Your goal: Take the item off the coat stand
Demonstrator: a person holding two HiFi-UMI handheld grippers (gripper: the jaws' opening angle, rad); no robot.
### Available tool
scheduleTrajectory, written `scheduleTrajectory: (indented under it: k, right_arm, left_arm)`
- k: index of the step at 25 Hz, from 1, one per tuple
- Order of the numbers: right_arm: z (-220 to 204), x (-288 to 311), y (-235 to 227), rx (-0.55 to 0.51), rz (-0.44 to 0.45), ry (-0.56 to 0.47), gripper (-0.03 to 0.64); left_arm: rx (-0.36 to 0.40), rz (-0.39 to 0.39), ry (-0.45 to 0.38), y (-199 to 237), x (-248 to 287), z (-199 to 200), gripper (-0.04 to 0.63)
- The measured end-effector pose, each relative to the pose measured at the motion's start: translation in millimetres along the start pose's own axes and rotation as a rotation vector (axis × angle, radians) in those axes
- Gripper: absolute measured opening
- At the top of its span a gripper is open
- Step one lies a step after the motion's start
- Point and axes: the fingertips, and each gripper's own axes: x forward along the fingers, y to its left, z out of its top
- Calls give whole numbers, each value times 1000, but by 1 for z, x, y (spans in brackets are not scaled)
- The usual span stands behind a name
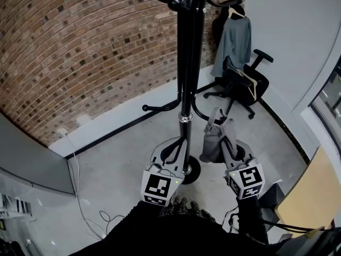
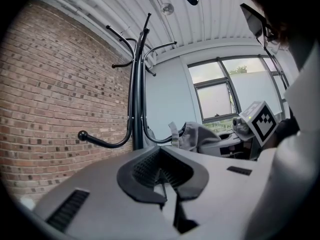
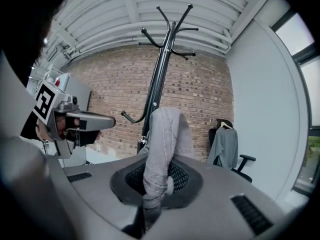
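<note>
A black coat stand [image 1: 186, 63] rises in front of me against the brick wall. A grey cloth item [image 1: 214, 143] hangs by its strap from a low curved hook on the stand's right side. My right gripper [image 1: 226, 141] is shut on that strap; in the right gripper view the grey strap [image 3: 162, 144] is pinched between the jaws of the right gripper [image 3: 151, 206] and arches up over them. My left gripper [image 1: 177, 149] sits beside the pole near its round base, shut with nothing in it; in its own view the left gripper [image 2: 167, 184] points at the stand [image 2: 136, 94] and the grey item [image 2: 197, 134].
An office chair [image 1: 242, 84] stands at the back right with a grey garment [image 1: 233, 41] on a hanger above it. Cables [image 1: 90, 217] trail on the floor at left. A wooden tabletop [image 1: 309, 196] edges in at the right. Another low hook [image 1: 160, 108] sticks out leftward.
</note>
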Motion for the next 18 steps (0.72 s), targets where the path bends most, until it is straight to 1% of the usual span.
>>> scheduleTrajectory:
  k: [5, 10, 18]
  right_arm:
    - [13, -20, 0, -6, -4, -41, 21]
    - [20, -45, -5, 1, -11, -73, 21]
    - [18, -73, -4, 7, -13, -65, 21]
  left_arm:
    - [3, 11, -6, -11, -5, 1, 6]
    - [-7, 38, -1, -22, -16, -2, 6]
    - [-33, 71, 27, -39, -34, -12, 6]
